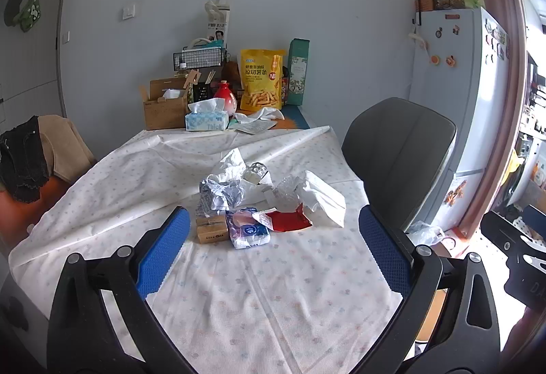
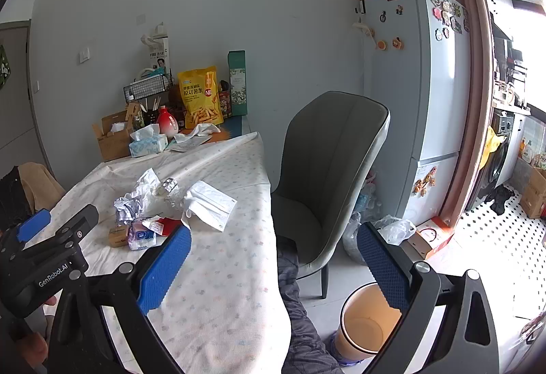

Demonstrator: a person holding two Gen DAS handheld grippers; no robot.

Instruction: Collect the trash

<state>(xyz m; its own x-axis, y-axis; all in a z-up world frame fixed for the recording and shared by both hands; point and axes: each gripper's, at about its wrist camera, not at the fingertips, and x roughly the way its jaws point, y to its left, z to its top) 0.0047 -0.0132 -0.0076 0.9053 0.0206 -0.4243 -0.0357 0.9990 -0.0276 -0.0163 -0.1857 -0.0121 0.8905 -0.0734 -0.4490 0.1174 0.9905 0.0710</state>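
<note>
Both my left gripper [image 1: 273, 251] and right gripper [image 2: 273, 268] are spread wide, holding nothing; trash pile [image 1: 262, 199] mid-surface, so I'd pinch the nearest packet low, then carry to bin [image 2: 361, 322].

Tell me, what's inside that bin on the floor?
The bin looks empty: only its bare orange wall and bottom show. The right gripper's finger covers part of its far rim, so that bit stays unseen.

Ahead of you the tablecloth [image 1: 273, 288] lies bare up to the trash pile [image 1: 259, 199] at twelve o'clock. At two o'clock the grey chair [image 2: 327, 169] blocks the table's edge; the bin [image 2: 368, 322] stands open on the floor at five.
</note>
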